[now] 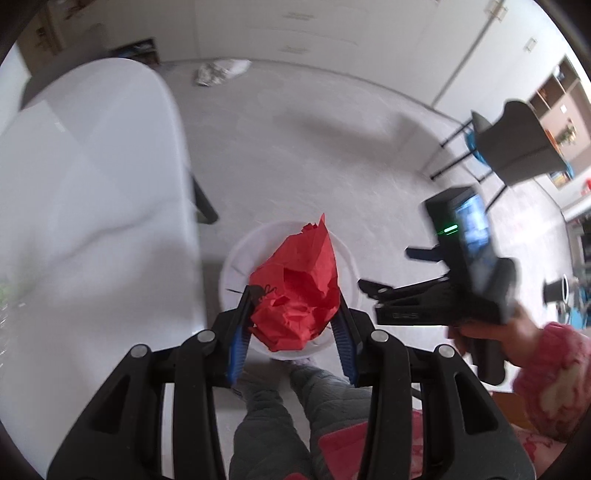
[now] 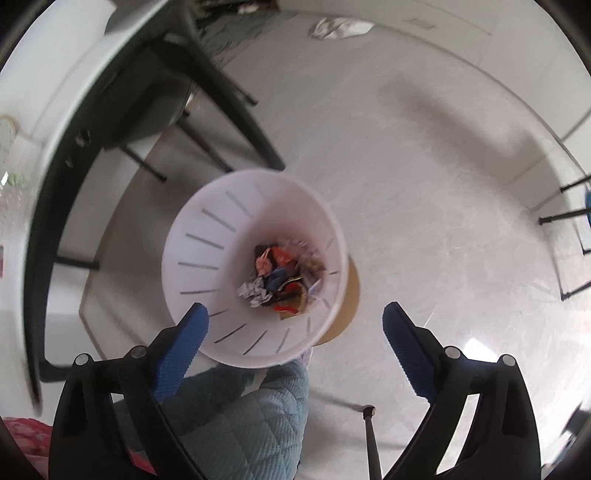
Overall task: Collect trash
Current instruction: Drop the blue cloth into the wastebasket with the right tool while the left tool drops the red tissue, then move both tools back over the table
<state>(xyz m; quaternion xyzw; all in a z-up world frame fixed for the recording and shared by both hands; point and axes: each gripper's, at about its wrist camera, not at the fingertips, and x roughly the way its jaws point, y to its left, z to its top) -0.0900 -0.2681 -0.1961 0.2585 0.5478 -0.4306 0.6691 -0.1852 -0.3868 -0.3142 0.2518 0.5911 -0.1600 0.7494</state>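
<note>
My left gripper (image 1: 295, 299) is shut on a crumpled red paper (image 1: 295, 295) and holds it right above the white trash bin (image 1: 236, 258) on the floor. My right gripper (image 2: 295, 321) is open and empty, hovering above the same white bin (image 2: 207, 236), which holds several crumpled wrappers and papers (image 2: 284, 280). The right gripper also shows in the left wrist view (image 1: 384, 273), to the right of the bin, held by a hand in a pink sleeve.
A white table (image 1: 92, 184) with dark legs (image 2: 229, 99) stands left of the bin. A crumpled white paper (image 1: 218, 72) lies on the far floor (image 2: 340, 26). A dark chair (image 1: 517, 144) stands at right. The person's legs (image 2: 240, 413) are below the bin.
</note>
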